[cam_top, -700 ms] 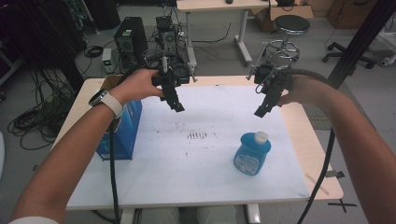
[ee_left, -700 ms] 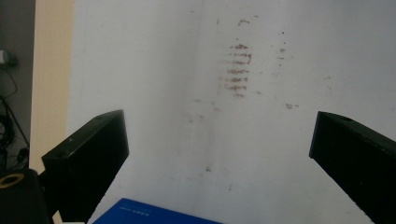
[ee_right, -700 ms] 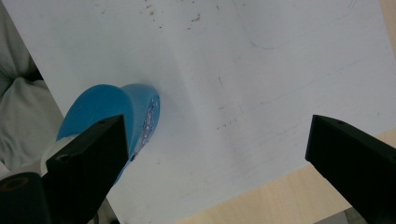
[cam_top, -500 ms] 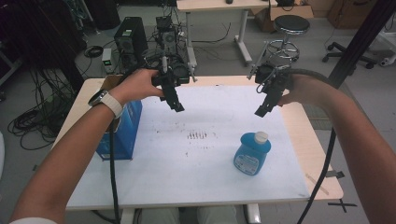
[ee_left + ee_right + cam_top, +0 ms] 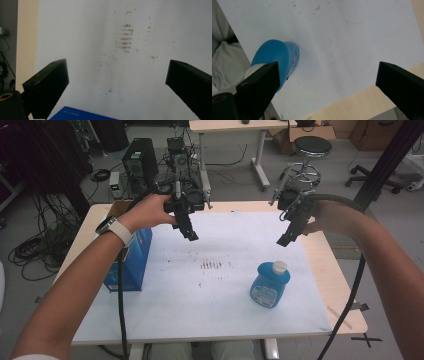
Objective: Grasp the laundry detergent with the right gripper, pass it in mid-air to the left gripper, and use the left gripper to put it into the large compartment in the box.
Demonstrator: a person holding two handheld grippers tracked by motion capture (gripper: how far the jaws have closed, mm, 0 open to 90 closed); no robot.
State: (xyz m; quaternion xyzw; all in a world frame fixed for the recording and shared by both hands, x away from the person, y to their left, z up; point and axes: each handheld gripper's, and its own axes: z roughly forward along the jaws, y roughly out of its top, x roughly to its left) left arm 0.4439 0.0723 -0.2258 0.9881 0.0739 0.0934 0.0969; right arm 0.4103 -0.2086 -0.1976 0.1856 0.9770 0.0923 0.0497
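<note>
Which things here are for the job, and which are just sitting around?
For the job:
- blue bottle, upright on the white sheet, nearest the right gripper
- blue box, beside the left gripper
- both grippers open, holding nothing

Just lying about:
- brown smudges on the sheet
- stool, computer tower, floor cables

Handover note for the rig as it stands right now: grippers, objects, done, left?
Left gripper: open, empty, held above the white mat near the blue box.
Right gripper: open, empty, held above the mat's right side, beyond the blue bottle.
Blue bottle: upright on the mat at right, white cap on, untouched.
Blue box: standing at the table's left edge, untouched.
Done: nothing gripped yet.
Left: probably reach down for the bottle with the right gripper, which is nearest it.
</note>
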